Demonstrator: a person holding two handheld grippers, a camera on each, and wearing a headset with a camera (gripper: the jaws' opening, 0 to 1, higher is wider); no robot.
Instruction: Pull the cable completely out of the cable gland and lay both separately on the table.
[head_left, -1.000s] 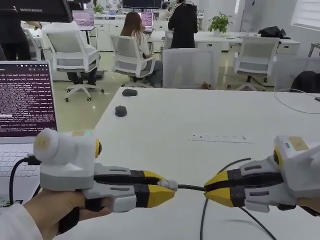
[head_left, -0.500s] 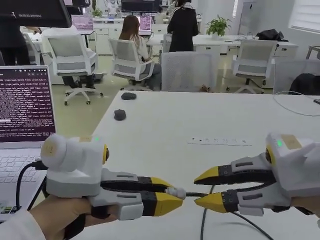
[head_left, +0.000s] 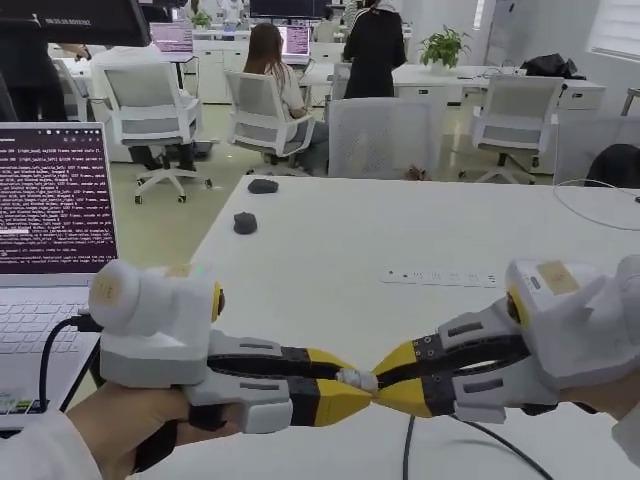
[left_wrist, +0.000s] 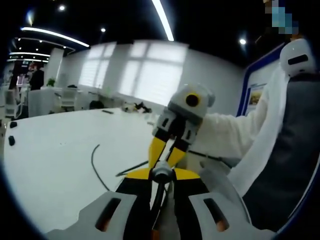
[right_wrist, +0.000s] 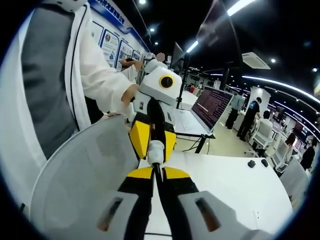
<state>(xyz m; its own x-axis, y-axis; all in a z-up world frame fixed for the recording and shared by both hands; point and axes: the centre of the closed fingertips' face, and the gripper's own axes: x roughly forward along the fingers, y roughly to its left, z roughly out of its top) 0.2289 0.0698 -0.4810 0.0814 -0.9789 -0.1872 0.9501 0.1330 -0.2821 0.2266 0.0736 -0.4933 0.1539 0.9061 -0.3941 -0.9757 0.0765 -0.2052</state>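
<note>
My left gripper is clamped on the gland. My right gripper is closed on the cable just beside it, both held above the bench.

The table is overlooked forward and down by the head view. The gripper views are aimed toward each other, close in; the cable gland is shared by all.

The white table carries two small dark objects far left, a white power strip mid-table, and a black cable near.
</note>
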